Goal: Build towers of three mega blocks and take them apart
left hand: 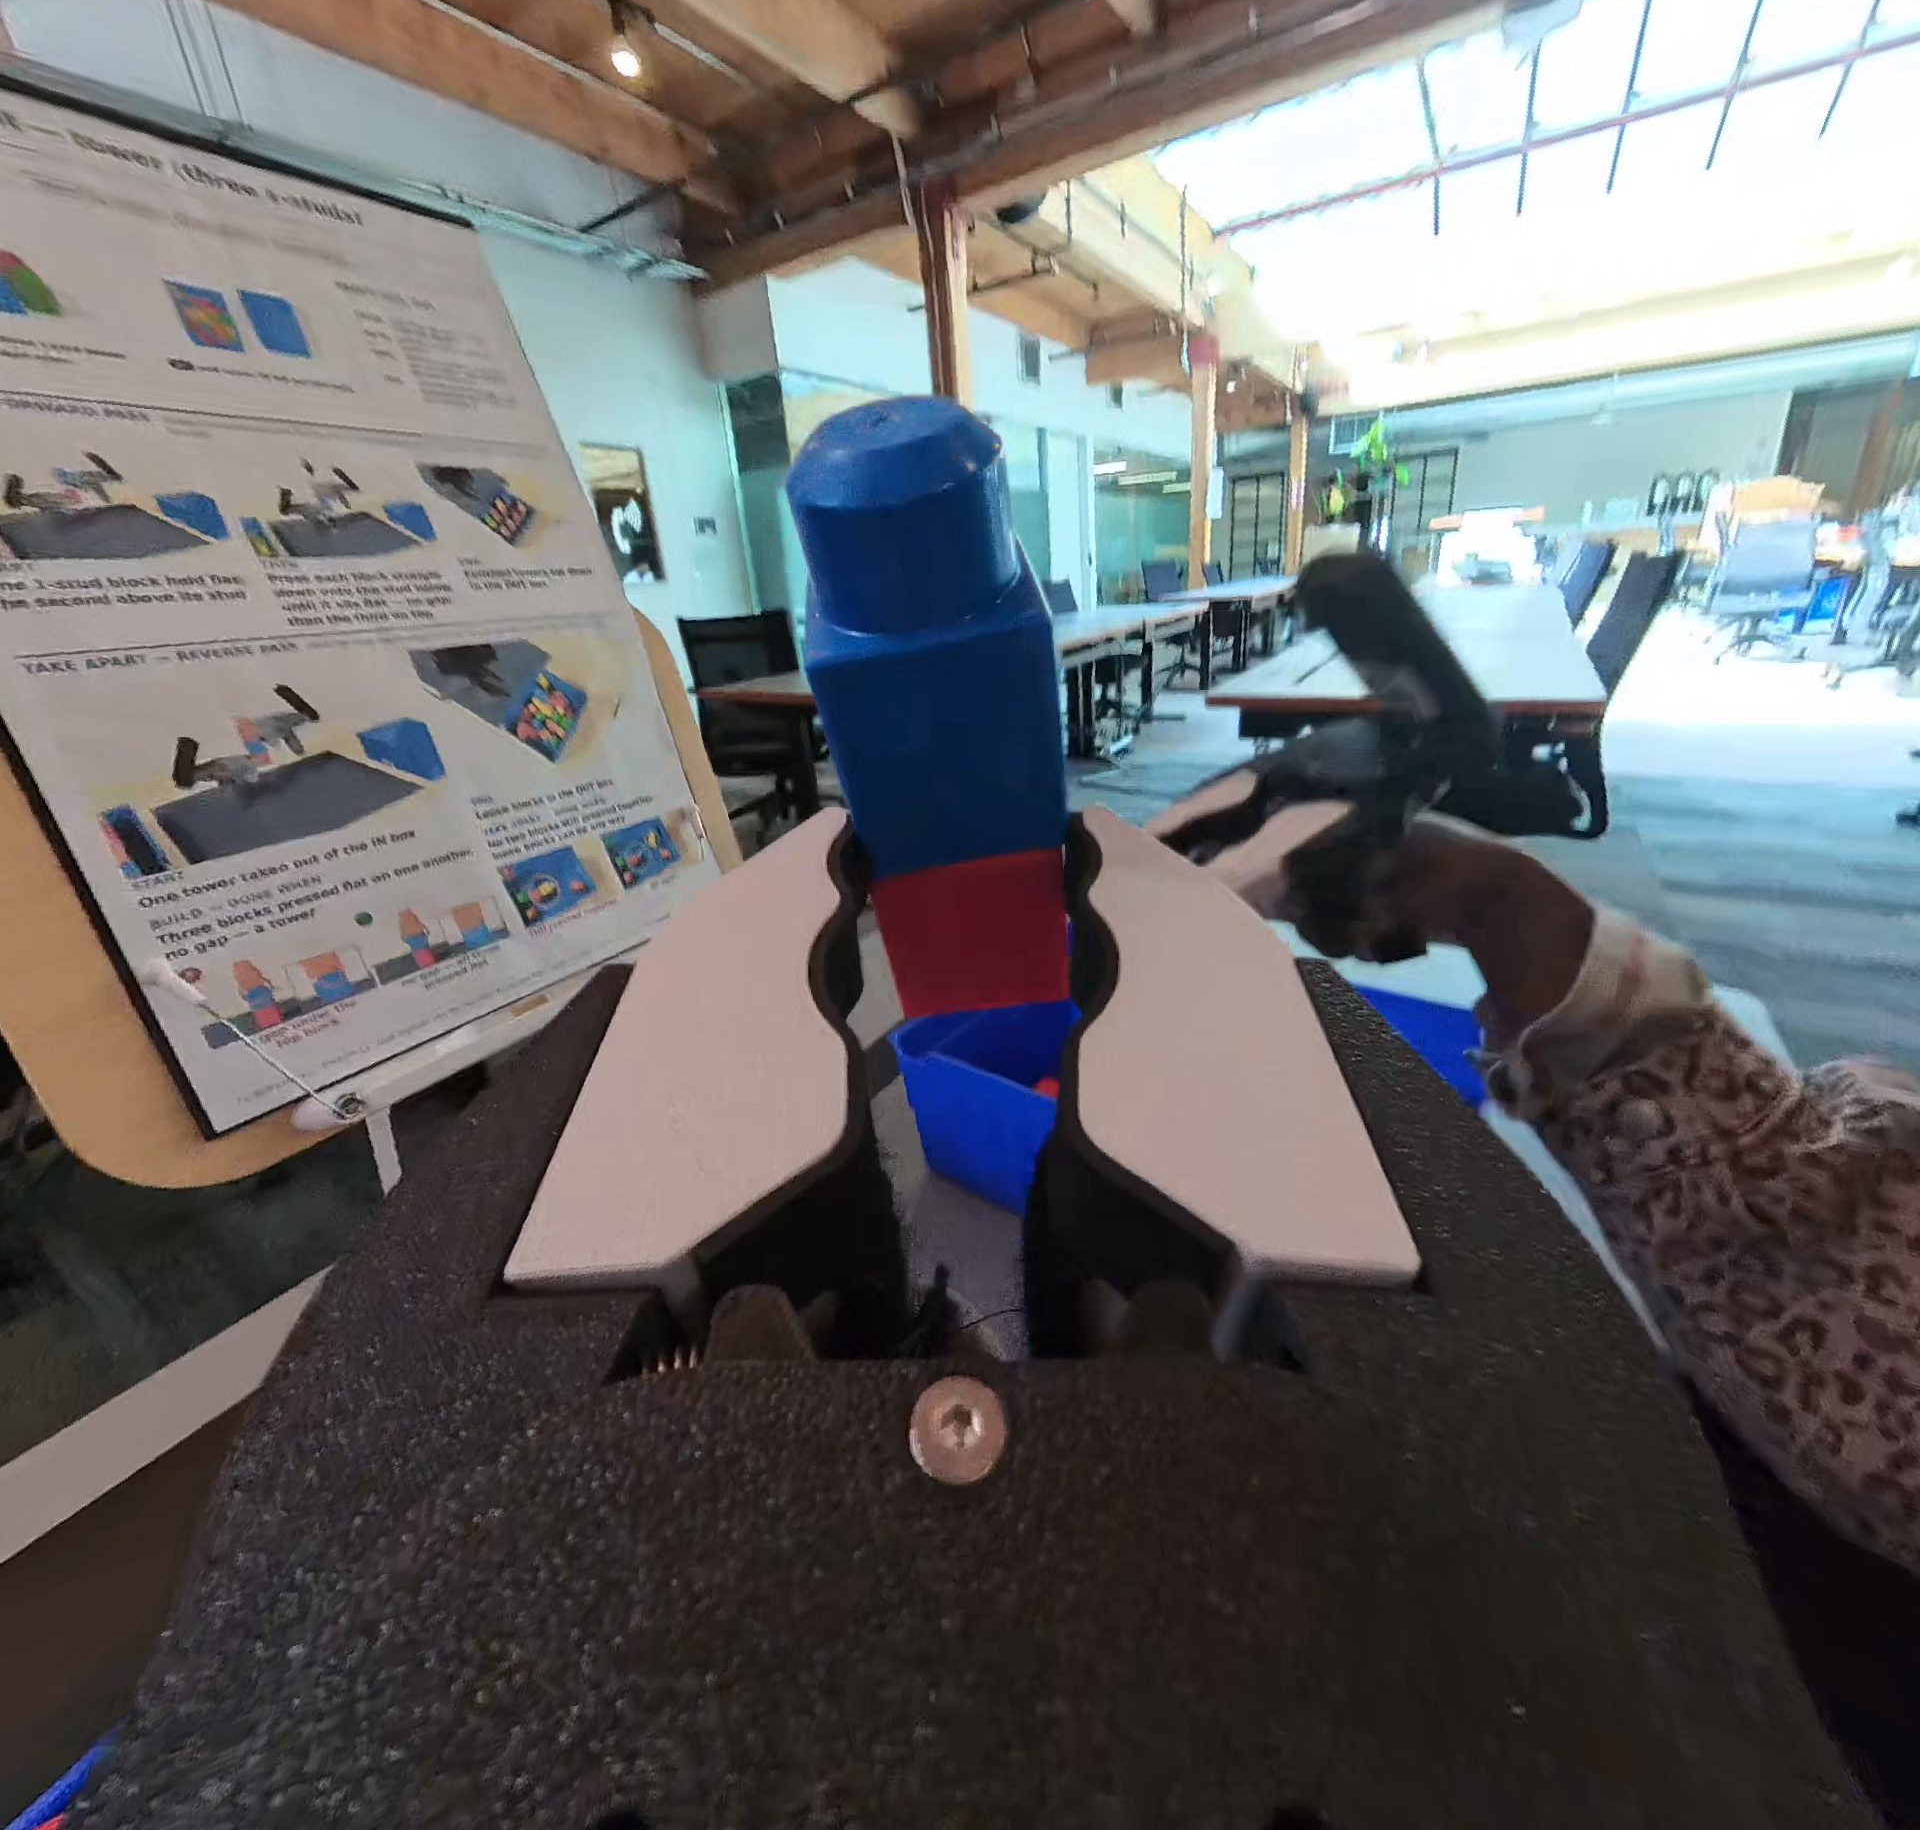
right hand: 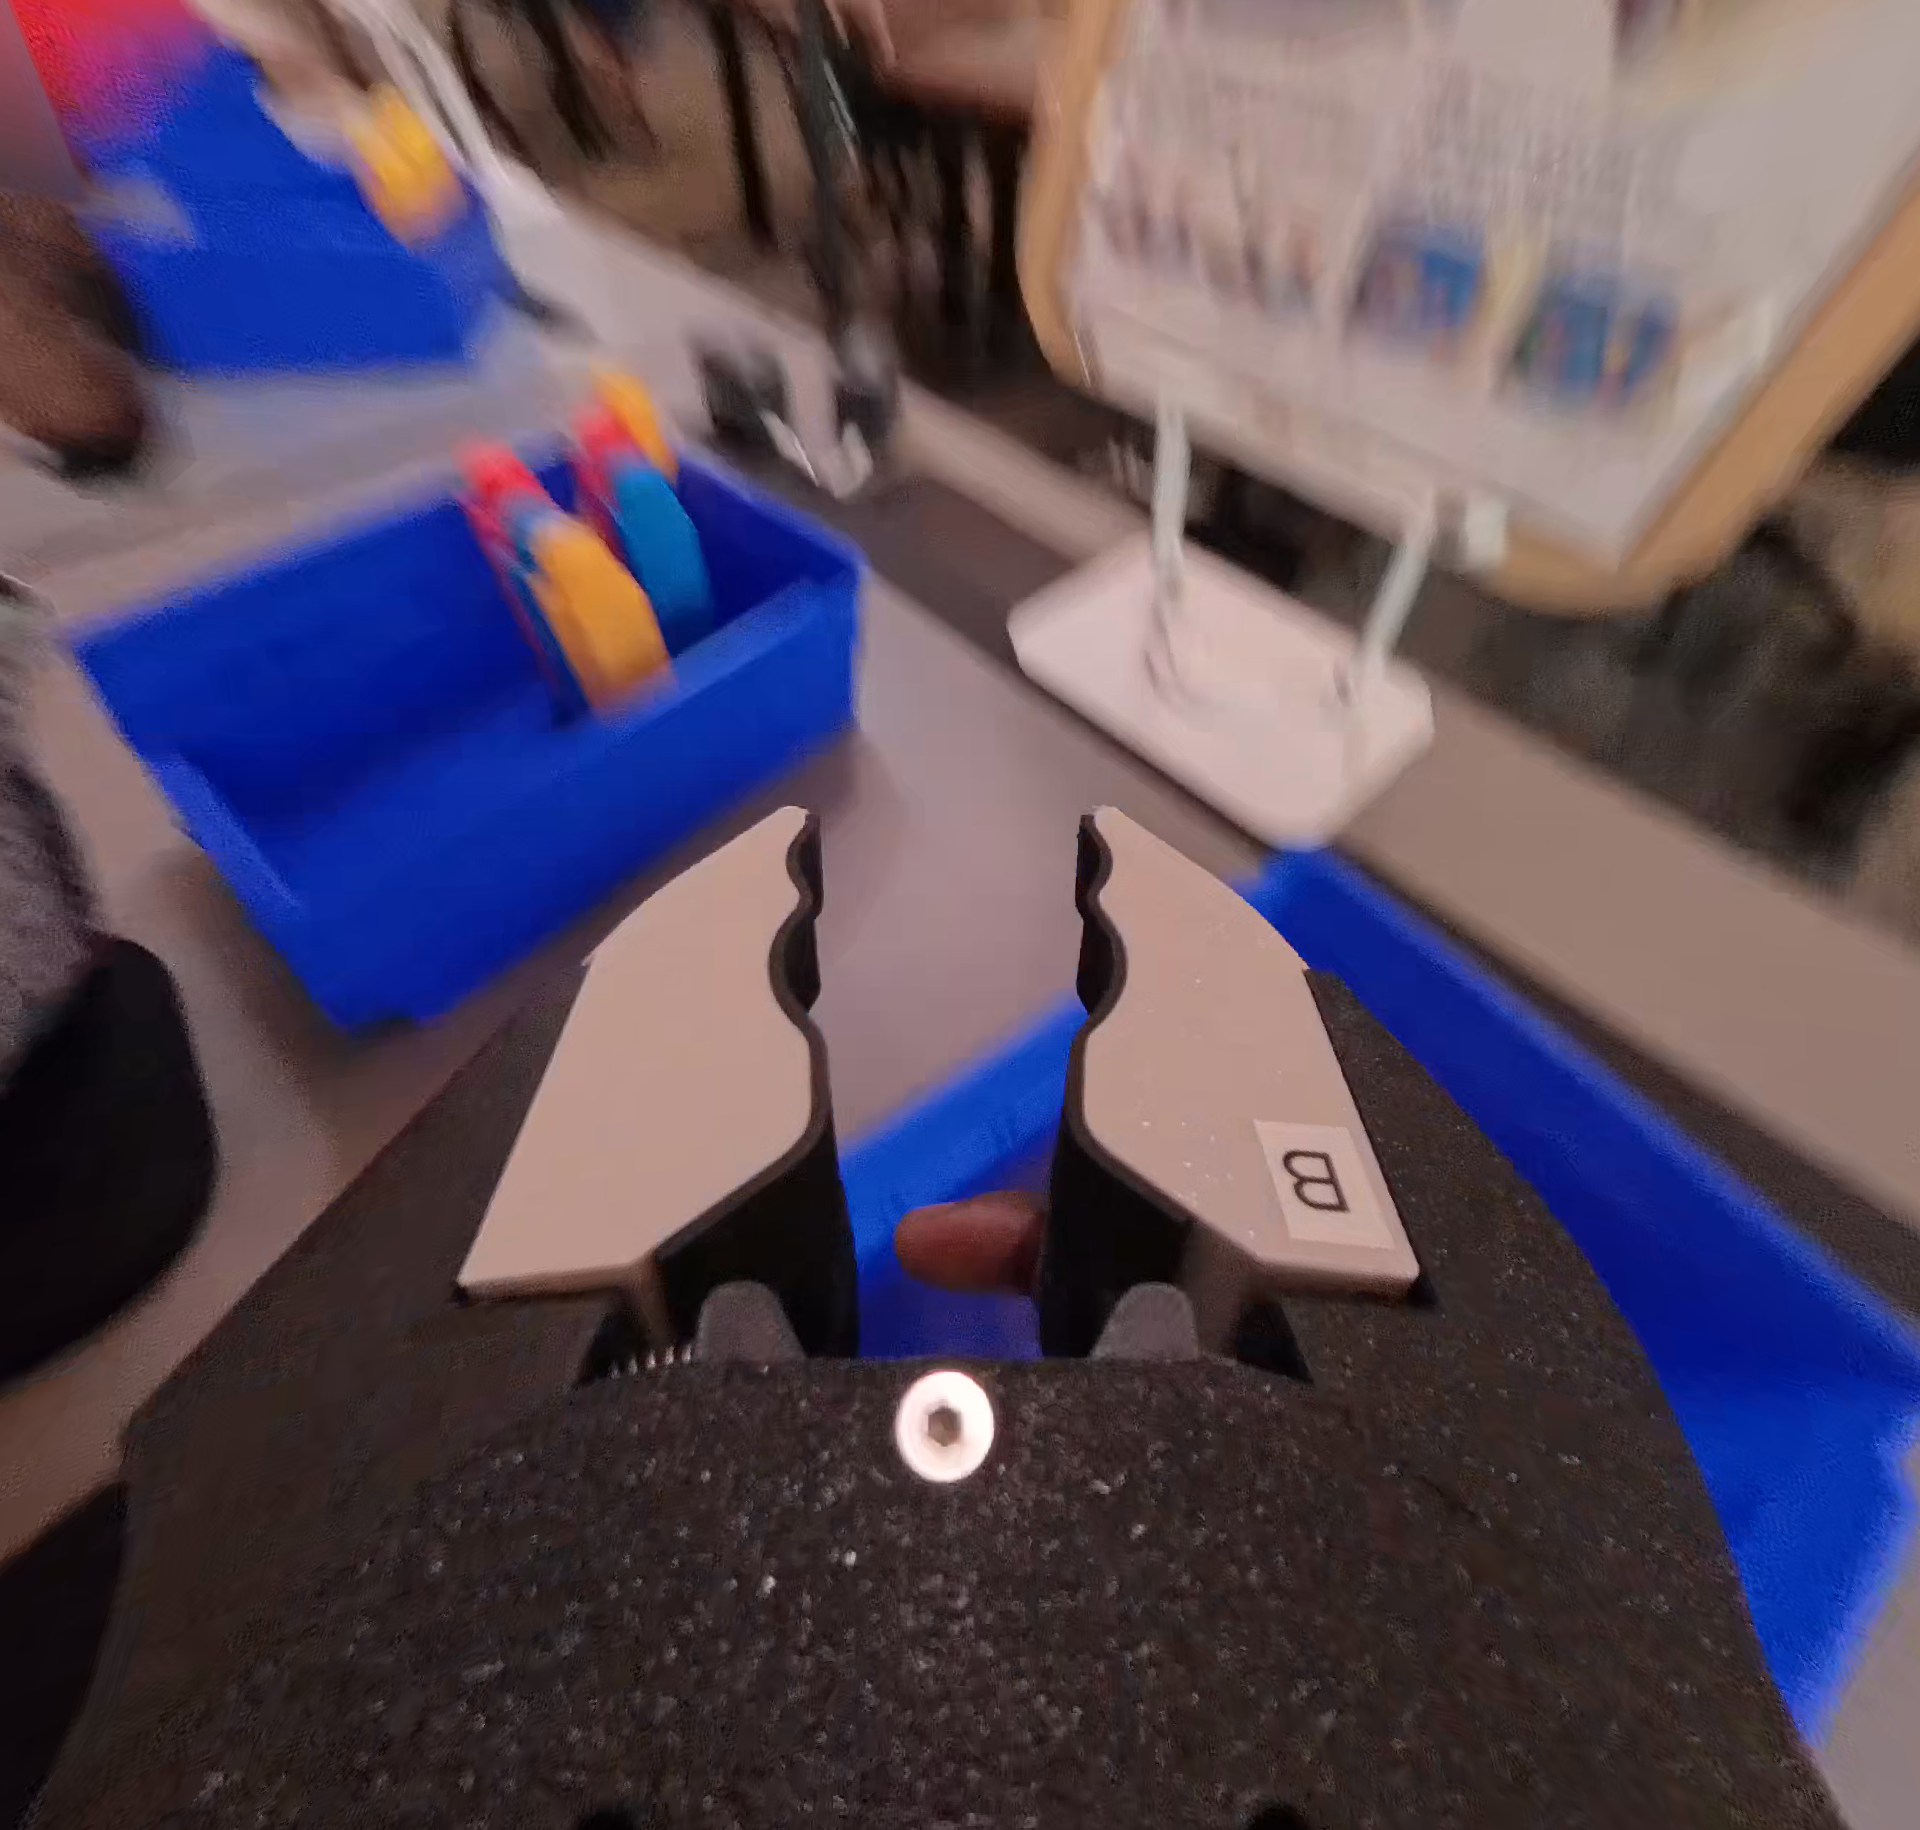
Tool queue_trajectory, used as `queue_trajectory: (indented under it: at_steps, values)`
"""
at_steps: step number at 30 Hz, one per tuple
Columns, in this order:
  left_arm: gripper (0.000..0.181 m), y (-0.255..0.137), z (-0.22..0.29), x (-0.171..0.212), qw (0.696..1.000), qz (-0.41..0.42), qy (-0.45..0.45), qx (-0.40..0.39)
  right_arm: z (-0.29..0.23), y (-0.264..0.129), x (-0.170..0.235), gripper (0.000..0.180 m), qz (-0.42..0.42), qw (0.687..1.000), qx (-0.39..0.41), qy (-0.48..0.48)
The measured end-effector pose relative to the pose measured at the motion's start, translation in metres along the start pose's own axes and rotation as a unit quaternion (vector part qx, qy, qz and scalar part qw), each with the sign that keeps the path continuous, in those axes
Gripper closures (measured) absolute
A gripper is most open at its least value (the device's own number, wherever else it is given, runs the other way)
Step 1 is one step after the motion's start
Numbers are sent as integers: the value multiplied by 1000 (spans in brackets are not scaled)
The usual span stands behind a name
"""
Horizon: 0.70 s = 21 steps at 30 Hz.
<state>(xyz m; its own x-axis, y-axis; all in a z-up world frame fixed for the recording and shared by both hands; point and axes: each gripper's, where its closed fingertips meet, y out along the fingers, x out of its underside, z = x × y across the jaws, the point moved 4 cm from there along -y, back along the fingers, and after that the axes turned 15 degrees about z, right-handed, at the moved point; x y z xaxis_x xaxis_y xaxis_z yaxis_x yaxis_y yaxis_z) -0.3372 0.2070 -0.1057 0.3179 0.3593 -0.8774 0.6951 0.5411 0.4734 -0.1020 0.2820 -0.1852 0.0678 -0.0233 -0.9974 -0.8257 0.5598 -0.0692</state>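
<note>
- Left tongs point(left hand: 961, 933): clamping the red block point(left hand: 971, 933) of an upright tower, raised clear of the counter.
- Tower: blue block point(left hand: 935, 700) stacked flush on red; a third block below is hidden, so I cannot tell whether it is complete.
- Right tongs point(right hand: 945, 933): gaping, holding nothing, over a blue bin point(right hand: 1558, 1209).
- Far bin point(right hand: 468, 793): holding more towers; remaining work unclear.
</note>
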Motion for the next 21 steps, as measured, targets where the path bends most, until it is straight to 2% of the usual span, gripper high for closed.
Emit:
queue_trajectory:
  at_steps: [2,4,7,9,12,14,21]
  values:
    - [144,8,0,8,999,-13,32,-18,-28,0,-42,132,116,992,-41,-21]
    - [144,17,-1,12,996,-17,70,-57,-51,1,-74,132,206,977,-50,-39]
    - [144,33,5,24,984,-41,145,-92,-82,11,-98,133,275,958,-57,-53]
    - [144,43,15,35,973,-65,202,-93,-96,23,-101,132,277,957,-51,-68]
    - [144,56,31,48,958,-93,259,-76,-105,41,-92,129,237,966,-43,-96]
    - [144,61,39,55,955,-105,272,-64,-101,45,-88,145,233,965,-17,-121]
    - [144,62,40,54,954,-113,269,-74,-100,42,-91,146,245,961,-18,-129]
